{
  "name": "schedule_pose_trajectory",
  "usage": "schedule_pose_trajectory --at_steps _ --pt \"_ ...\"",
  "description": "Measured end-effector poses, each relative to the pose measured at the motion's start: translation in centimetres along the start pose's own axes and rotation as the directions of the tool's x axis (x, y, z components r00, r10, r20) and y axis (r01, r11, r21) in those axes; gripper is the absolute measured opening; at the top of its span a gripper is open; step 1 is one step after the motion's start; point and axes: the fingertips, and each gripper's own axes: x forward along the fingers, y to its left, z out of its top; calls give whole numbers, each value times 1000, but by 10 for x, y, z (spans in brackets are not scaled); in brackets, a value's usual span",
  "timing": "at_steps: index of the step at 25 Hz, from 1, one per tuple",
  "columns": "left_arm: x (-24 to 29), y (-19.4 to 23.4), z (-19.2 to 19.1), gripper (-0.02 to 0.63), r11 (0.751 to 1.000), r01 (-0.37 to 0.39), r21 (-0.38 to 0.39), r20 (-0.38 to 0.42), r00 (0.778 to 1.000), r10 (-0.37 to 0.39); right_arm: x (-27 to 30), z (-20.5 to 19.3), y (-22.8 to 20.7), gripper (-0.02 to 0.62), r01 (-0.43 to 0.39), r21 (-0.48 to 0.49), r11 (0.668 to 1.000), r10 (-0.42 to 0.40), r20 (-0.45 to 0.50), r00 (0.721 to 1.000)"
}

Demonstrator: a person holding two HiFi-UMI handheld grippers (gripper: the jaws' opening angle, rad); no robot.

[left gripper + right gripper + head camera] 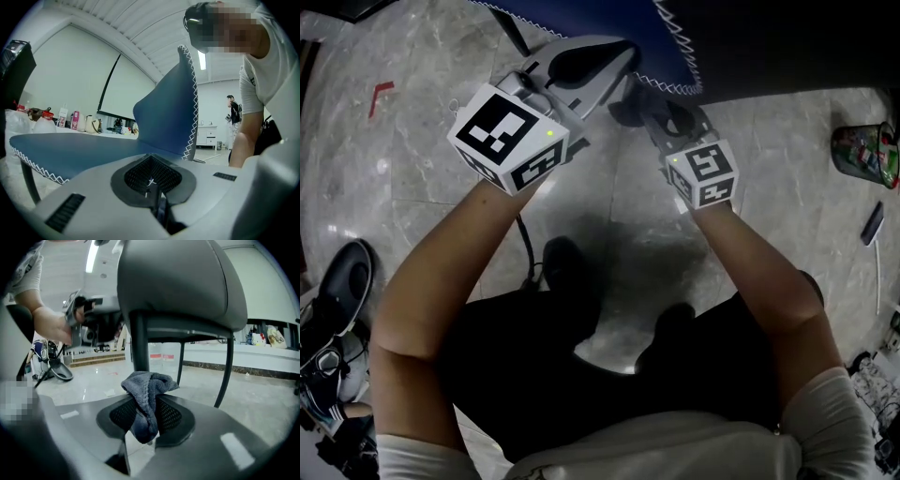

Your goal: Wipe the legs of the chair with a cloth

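The blue chair seat (581,17) with white stitching lies at the top of the head view. In the right gripper view I look under the seat (187,287): a black near leg (139,341) stands just behind a bunched grey cloth (149,390), and two thin far legs (227,371) are further back. My right gripper (143,427) is shut on the cloth, which looks close against the near leg. My left gripper (152,183) is shut with nothing in it and points over the seat (84,150) at the backrest (171,112). From above, the left gripper (614,56) and right gripper (630,108) sit side by side at the seat's edge.
Grey marble floor all round. A green bin (865,155) and a dark pen-like object (872,223) lie at the right, shoes (342,281) at the left, a black cable (528,248) near my feet. A counter with bottles (70,119) and a standing person (234,115) are far off.
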Motion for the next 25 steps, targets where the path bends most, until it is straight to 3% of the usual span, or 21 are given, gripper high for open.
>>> schedule_pose_trajectory --at_steps 7,11,14,19,25 --pt "-1 0 0 5 1000 14 16 0 1000 -14 57 -119 -11 94 25 -5 1000 -25 -231 973" --pt "1 -2 -1 5 1000 15 15 -5 1000 -15 63 -141 -12 94 39 29 999 -29 -290 957" --pt "-1 -1 0 5 1000 13 12 2 1000 -13 52 -113 -4 94 7 -12 1000 -9 -239 971" --pt "0 -3 -1 5 1000 13 19 -13 1000 -12 10 -17 7 95 9 -58 998 -12 -36 999" --pt "0 -2 0 5 999 -3 36 -14 1000 4 -31 77 22 95 8 -22 1000 -3 201 980"
